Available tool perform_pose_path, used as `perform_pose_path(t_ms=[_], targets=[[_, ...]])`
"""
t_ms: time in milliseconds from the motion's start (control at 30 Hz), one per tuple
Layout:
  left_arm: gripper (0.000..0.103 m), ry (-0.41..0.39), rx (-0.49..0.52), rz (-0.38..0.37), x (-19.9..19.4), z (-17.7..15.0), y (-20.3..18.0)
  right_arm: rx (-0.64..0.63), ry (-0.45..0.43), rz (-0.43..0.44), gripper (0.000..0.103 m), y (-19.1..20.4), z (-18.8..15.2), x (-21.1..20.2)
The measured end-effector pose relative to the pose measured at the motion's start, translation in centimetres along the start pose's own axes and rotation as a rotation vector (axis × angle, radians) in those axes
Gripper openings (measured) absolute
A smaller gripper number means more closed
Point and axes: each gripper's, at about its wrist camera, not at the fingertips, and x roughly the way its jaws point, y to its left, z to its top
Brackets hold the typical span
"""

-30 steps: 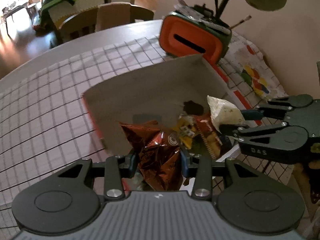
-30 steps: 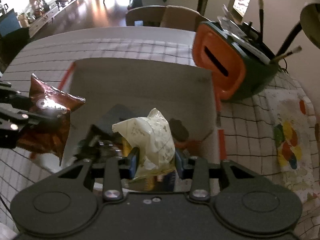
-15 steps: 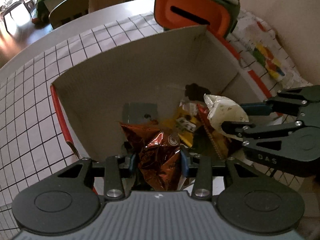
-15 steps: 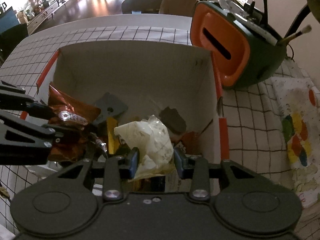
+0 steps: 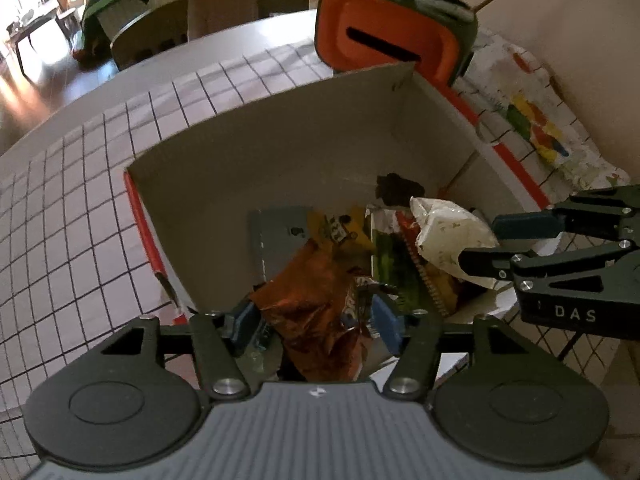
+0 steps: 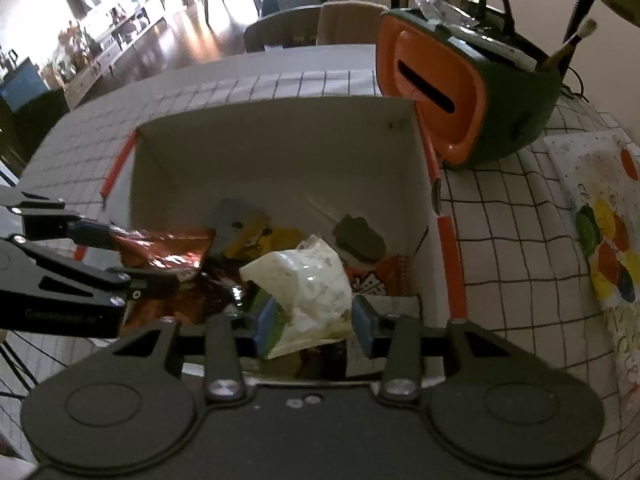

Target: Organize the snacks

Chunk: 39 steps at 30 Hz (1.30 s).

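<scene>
A cardboard box point(image 5: 280, 148) with orange edges stands on the checked tablecloth and holds several snack packets. My left gripper point(image 5: 314, 322) is open over the box's near edge, with a copper-red foil snack bag point(image 5: 316, 320) loose between its spread fingers. It shows at the left of the right wrist view point(image 6: 132, 264). My right gripper point(image 6: 314, 322) has also opened around a white snack bag point(image 6: 304, 284), which rests in the box. The white bag shows at the right of the left wrist view point(image 5: 448, 236).
An orange and green organizer point(image 6: 464, 104) with brushes stands behind the box's far right corner. A painted paper sheet point(image 6: 604, 240) lies to the right. Chairs point(image 5: 188, 28) stand beyond the table's far edge.
Both grippers moved forward over the box and lowered their bags into it. Both have opened, so the copper bag and the white bag now sit loose among the other snacks.
</scene>
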Motion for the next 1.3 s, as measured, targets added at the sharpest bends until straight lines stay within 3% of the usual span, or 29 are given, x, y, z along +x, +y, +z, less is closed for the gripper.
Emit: perform_pose_path(t_ms=[167, 233, 300, 567, 667, 833, 967, 1133, 1300], targets=[[0.072, -0.064, 0.003, -0.007, -2.2, -0.3, -0.1, 0.028, -0.047, 0.029, 0.045, 0.7, -0.5, -1.8], [0.074, -0.093, 0.001, -0.007, -3.2, -0.6, -0.2, 0.041, -0.082, 0.025, 0.054, 1.0, -0.8, -2.7], [0.075, -0.124, 0.005, -0.015, -4.2, -0.8, -0.4, 0.055, -0.128, 0.025, 0.072, 1.2, -1.2, -3.9], [0.081, -0.212, -0.001, -0.027, -7.9, -2.2, -0.3, 0.132, -0.255, 0.038, 0.086, 1.9, -2.8, -7.6], [0.081, -0.235, -0.016, -0.037, -9.1, -3.0, 0.1, 0.156, -0.296, 0.018, 0.098, 2.5, -3.5, -8.7], [0.082, -0.277, -0.020, -0.030, -10.7, -4.1, 0.6, 0.127, -0.386, -0.028, 0.103, 4.2, -4.6, -10.8], [0.089, -0.314, -0.029, -0.020, -11.7, -4.9, 1.0, 0.167, -0.427, -0.024, 0.103, 4.5, -5.2, -11.4], [0.103, -0.338, -0.046, -0.015, -12.3, -5.8, 1.2, 0.209, -0.442, -0.030, 0.103, 4.6, -5.7, -11.2], [0.103, -0.360, -0.033, 0.014, -12.8, -6.5, 1.0, 0.192, -0.439, -0.048, 0.103, 5.1, -6.1, -11.3]])
